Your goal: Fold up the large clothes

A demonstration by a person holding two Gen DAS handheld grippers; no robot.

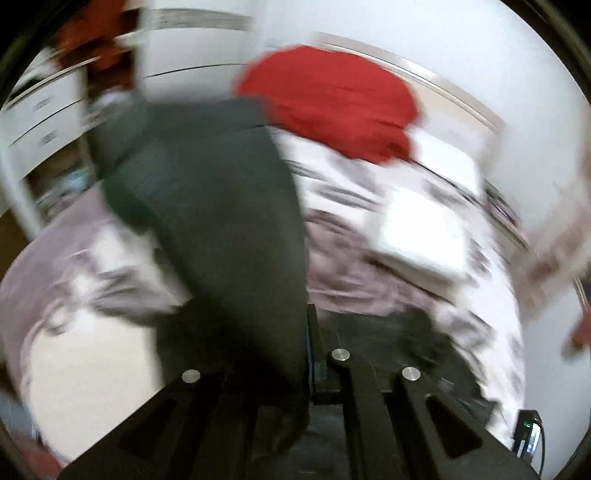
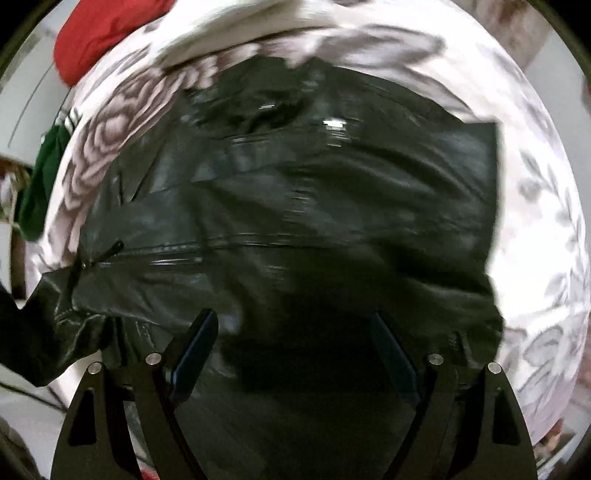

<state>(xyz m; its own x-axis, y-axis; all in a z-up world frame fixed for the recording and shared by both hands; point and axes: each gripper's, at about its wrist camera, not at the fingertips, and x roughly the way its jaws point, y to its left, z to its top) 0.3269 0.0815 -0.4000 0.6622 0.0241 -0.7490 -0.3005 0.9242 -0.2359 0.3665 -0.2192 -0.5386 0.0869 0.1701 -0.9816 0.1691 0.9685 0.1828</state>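
A black leather jacket (image 2: 295, 192) lies spread on a bed with a floral cover (image 2: 546, 206). A zipper runs across it at the left. My right gripper (image 2: 295, 332) is open just above the jacket's near edge, fingers apart and empty. My left gripper (image 1: 308, 332) is shut on a dark ribbed part of the jacket (image 1: 207, 192), which hangs lifted and stretches up and left in the blurred left wrist view.
A red garment (image 1: 332, 99) lies at the far end of the bed, also in the right wrist view (image 2: 99, 33). A white folded item (image 1: 424, 229) sits on the cover. A green garment (image 2: 40, 184) hangs at the left. White drawers (image 1: 44, 110) stand beyond.
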